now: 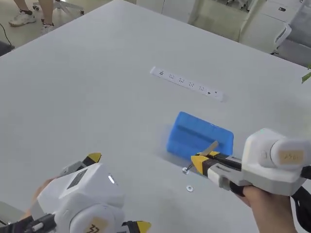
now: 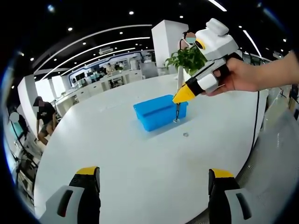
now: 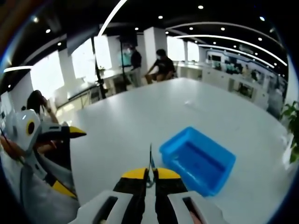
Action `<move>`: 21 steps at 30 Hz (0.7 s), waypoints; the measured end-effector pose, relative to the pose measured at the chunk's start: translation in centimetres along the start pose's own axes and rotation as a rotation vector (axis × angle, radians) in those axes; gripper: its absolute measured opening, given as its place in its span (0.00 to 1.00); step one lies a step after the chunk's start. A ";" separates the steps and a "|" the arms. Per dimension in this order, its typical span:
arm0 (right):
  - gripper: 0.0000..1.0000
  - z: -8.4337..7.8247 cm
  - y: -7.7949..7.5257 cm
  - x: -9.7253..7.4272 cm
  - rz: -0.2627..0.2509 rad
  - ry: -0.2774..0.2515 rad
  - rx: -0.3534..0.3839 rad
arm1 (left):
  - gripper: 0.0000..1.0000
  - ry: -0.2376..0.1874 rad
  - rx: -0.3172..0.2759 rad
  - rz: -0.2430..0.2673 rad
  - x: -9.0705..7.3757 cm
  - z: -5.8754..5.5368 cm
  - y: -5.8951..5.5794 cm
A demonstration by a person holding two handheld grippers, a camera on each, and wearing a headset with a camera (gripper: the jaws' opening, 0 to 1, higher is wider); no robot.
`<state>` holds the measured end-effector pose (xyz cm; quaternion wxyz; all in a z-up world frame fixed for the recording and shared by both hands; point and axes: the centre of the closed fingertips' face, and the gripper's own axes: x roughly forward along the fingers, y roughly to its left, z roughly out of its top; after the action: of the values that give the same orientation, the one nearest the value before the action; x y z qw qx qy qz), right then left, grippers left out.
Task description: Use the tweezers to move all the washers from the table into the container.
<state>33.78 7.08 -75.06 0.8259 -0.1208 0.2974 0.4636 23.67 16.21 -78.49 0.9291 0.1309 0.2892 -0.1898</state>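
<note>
A blue container (image 1: 199, 138) sits on the white table (image 1: 97, 87). My right gripper (image 1: 200, 159) is shut on thin metal tweezers (image 1: 193, 164), which slant down to the table just in front of the container. A small grey piece (image 1: 186, 170) sits at the tweezer tips; whether it is gripped is unclear. One washer (image 1: 189, 188) lies loose on the table nearby, also seen as the washer (image 2: 185, 135) in the left gripper view. My left gripper (image 1: 117, 191) hangs open and empty at the near left. In the right gripper view the tweezers (image 3: 150, 161) point beside the container (image 3: 198, 161).
A white power strip (image 1: 187, 83) lies beyond the container. The table's far edge runs behind it, with chairs and cabinets (image 1: 272, 24) past that. A person's legs (image 1: 29, 14) stand at the far left. A potted plant (image 2: 189, 58) stands behind the table.
</note>
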 end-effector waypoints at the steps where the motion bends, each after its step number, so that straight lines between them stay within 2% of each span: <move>1: 0.02 0.1 -0.1 -0.1 -0.001 -0.001 -0.003 | 0.99 0.001 0.000 -0.001 0.0 0.0 0.0; 13: 0.02 1.4 -1.8 -0.2 -0.016 -0.021 0.015 | 0.99 0.007 0.001 -0.006 0.0 -0.1 -0.1; 21: 0.02 2.3 -3.8 -0.1 -0.051 -0.042 0.021 | 0.99 0.008 -0.003 -0.008 0.0 -0.1 -0.1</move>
<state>37.75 6.02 -73.45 0.8446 -0.1100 0.2818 0.4418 23.57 16.19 -78.62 0.9274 0.1290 0.2938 -0.1924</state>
